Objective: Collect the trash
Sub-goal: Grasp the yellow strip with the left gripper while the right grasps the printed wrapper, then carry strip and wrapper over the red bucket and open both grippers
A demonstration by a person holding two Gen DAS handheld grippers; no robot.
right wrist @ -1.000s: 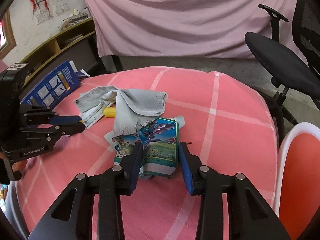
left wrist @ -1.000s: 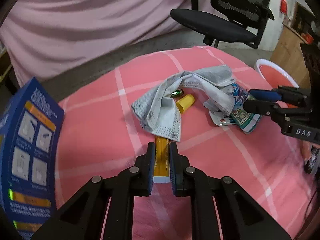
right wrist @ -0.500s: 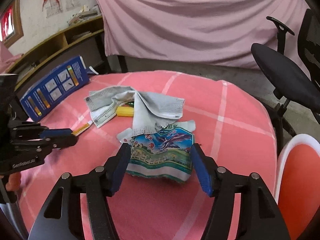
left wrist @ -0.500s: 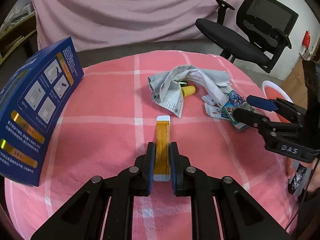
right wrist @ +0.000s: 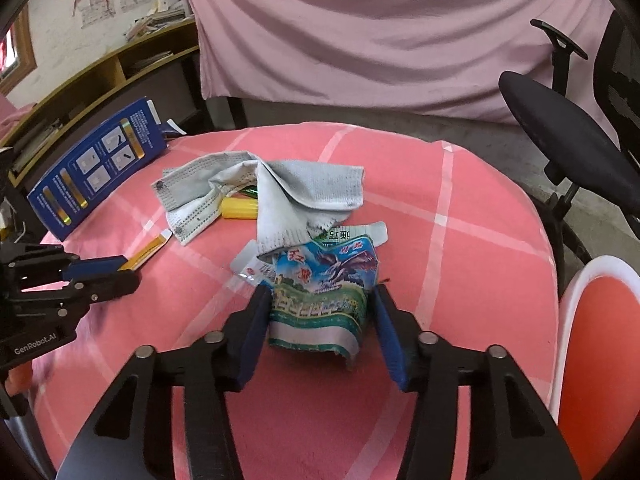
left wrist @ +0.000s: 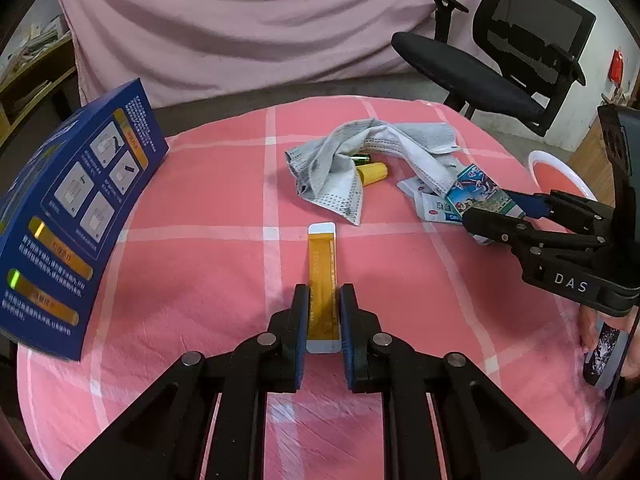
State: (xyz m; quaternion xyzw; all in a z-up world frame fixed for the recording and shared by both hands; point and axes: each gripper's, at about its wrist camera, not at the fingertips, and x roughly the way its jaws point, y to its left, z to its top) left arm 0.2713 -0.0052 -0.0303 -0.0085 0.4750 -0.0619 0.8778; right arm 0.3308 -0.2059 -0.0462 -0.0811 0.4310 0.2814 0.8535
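Tool work is at the pick-up step. The left tool [left wrist: 324, 312] is closed on a yellow strip wrapper [left wrist: 322, 280], whose far end lies on the pink checked desk [left wrist: 200, 184]. The right tool [right wrist: 318, 312] stands wide, its fingers either side of a printed snack packet [right wrist: 324, 292] and seemingly not pressing it. Beyond lie grey face masks [right wrist: 280, 192] and a yellow cap [right wrist: 240, 208]. A white-rimmed red bin [right wrist: 592, 340] waits at right; next, I judge, the right tool closes, then both carry there.
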